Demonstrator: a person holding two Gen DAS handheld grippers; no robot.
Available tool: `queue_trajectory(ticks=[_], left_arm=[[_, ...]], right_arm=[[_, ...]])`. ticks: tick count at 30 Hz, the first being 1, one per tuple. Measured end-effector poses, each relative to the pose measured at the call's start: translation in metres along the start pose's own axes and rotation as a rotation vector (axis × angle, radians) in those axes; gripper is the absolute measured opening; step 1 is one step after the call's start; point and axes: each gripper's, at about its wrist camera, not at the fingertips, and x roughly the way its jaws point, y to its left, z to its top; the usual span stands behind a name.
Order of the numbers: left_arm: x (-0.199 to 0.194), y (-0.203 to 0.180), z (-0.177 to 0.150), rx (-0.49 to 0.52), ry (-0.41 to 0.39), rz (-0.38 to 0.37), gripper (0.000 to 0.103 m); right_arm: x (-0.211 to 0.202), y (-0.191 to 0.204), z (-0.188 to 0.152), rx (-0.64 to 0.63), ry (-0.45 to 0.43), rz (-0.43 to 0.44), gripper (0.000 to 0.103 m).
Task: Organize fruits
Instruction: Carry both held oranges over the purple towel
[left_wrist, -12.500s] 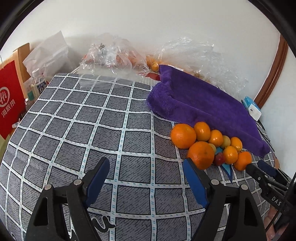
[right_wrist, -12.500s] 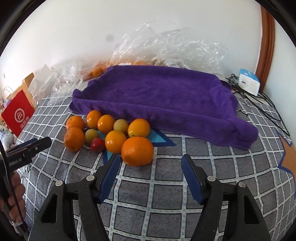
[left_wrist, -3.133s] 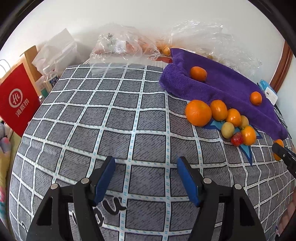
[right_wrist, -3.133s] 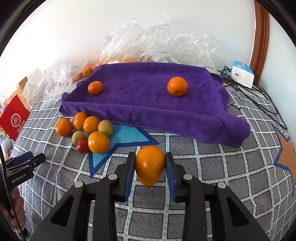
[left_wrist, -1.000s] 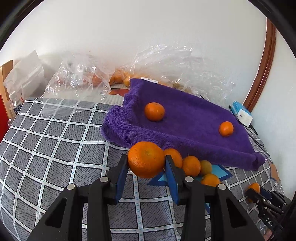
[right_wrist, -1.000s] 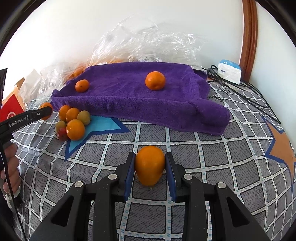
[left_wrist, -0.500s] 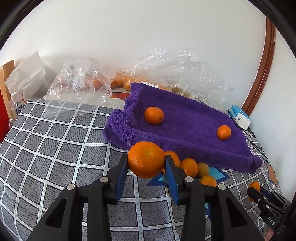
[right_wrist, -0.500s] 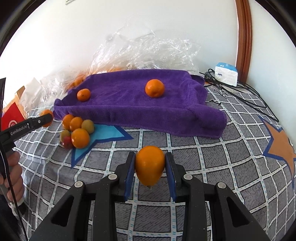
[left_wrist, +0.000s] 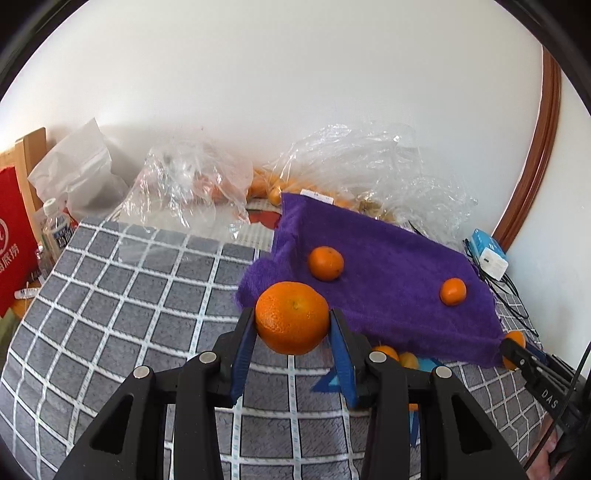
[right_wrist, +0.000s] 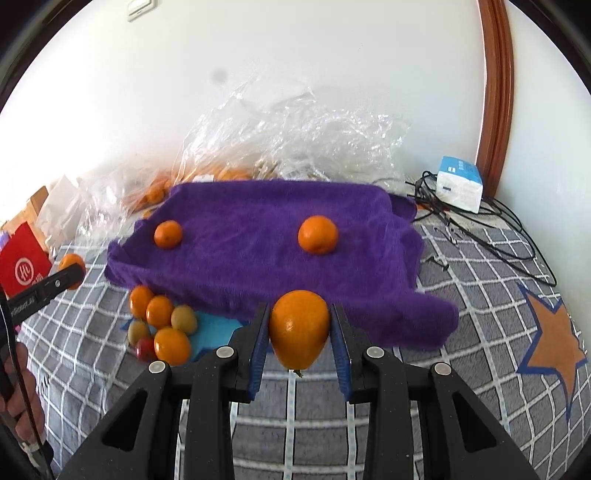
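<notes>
Gripping one orange (left_wrist: 291, 317) between left fingers (left_wrist: 243, 350).

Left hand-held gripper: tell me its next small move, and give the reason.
Probably carry it forward over the purple towel and lower it. The left hand-held gripper is shut on a large orange just short of the towel's near edge, and two oranges already rest on the towel.

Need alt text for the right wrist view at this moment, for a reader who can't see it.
The right gripper is shut on an orange, held in front of a purple towel on which two oranges already lie. A cluster of loose fruit sits on the checked cloth at the towel's near-left edge.
</notes>
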Motion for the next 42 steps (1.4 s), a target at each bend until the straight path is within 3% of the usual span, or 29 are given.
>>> queue_trajectory(ticks=[13,25,35,42], left_arm=[[0.047,-0.025,0.042,-0.006,-0.017,-0.009,0.038],[0.081,-0.014,0.026,-0.060,-0.002,0.001,0.038],[0.082,-0.017,0.023,-0.039,-0.004,-0.030,0.038],[0.093,-0.028,0.017,0.004,0.055,-0.060,0.038]], right_arm=[[0.031,-0.014,0.070,0.004,-0.100,-0.016,0.032],[0.076,-0.025,0.040,0.027,-0.047,0.035,0.032],[0.092,-0.024,0.034,0.006,0.000,-0.018,0.032],[0.097,-0.023,0.031,-0.004,0.017,-0.037,0.032]])
